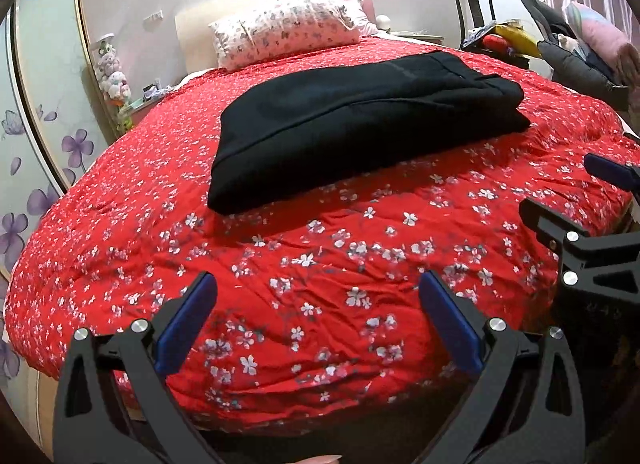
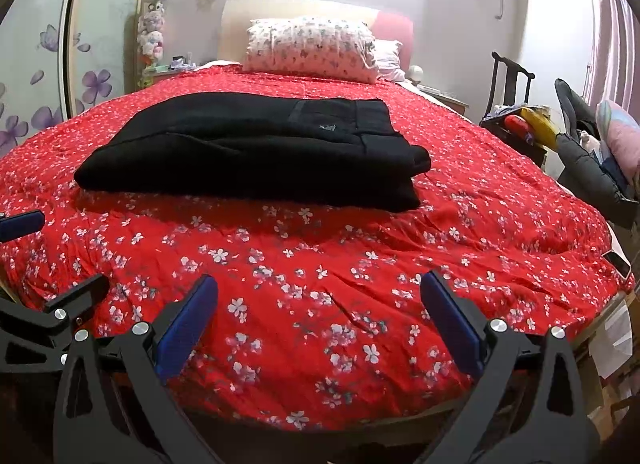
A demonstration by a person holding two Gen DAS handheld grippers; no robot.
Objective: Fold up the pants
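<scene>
The black pants [image 1: 360, 115] lie folded into a thick rectangular stack in the middle of the red flowered bedspread [image 1: 320, 264]; they also show in the right wrist view [image 2: 256, 147]. My left gripper [image 1: 318, 292] is open and empty, held over the foot of the bed, well short of the pants. My right gripper [image 2: 318, 292] is open and empty too, beside the left one at the foot of the bed. The right gripper shows at the right edge of the left wrist view [image 1: 576, 199]. The left gripper shows at the left edge of the right wrist view [image 2: 48, 256].
A flowered pillow [image 2: 312, 47] leans on the headboard. A wardrobe with purple flowers [image 1: 44, 111] stands left of the bed. A dark chair [image 2: 512, 83] and a pile of clothes and toys [image 2: 584, 139] stand to the right. A phone [image 2: 618, 264] lies at the bed's right edge.
</scene>
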